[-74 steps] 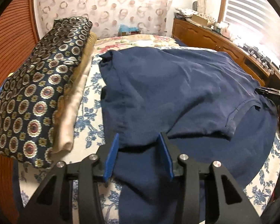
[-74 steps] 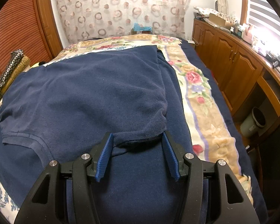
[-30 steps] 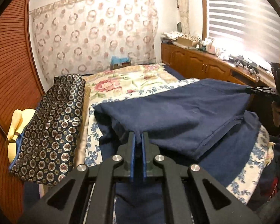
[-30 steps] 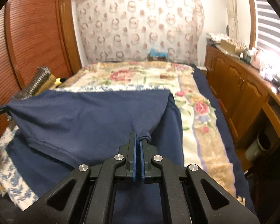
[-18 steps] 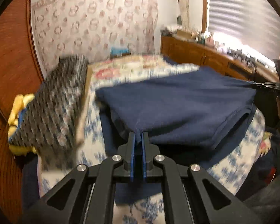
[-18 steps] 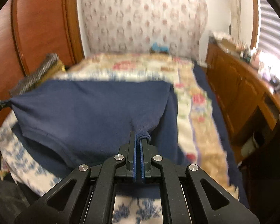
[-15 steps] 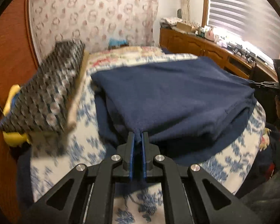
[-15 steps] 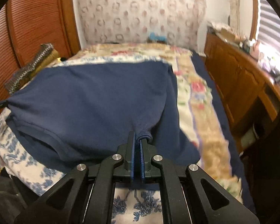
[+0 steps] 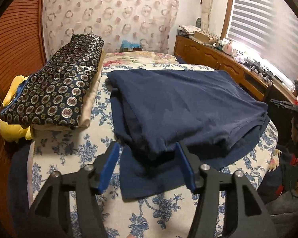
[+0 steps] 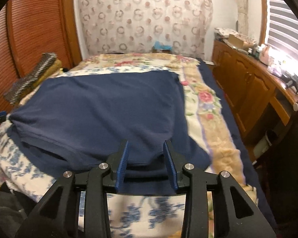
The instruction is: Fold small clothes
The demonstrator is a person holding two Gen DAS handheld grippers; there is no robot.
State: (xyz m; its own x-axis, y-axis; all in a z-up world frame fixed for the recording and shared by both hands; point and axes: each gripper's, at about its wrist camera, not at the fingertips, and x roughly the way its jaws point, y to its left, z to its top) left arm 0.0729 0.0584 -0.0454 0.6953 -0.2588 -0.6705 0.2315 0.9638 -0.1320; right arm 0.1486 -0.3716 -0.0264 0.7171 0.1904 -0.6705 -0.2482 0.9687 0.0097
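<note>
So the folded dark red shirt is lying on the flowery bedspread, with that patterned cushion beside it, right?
Not quite: the folded shirt is navy blue, not dark red, as the left wrist view shows. It does lie on the flowery bedspread, with the patterned cushion beside it.

One navy garment lies folded on the near end of one bed with a blue-flowered cover. Two grippers show: the left gripper and the right gripper, each with two blue pads. At the left of the bed sits one stack of two folded cloths: one dark medallion-patterned cloth on top and one beige cloth under it. One yellow item lies beside that stack. One long wooden cabinet runs along the right, and one blue item sits at the far end.
</note>
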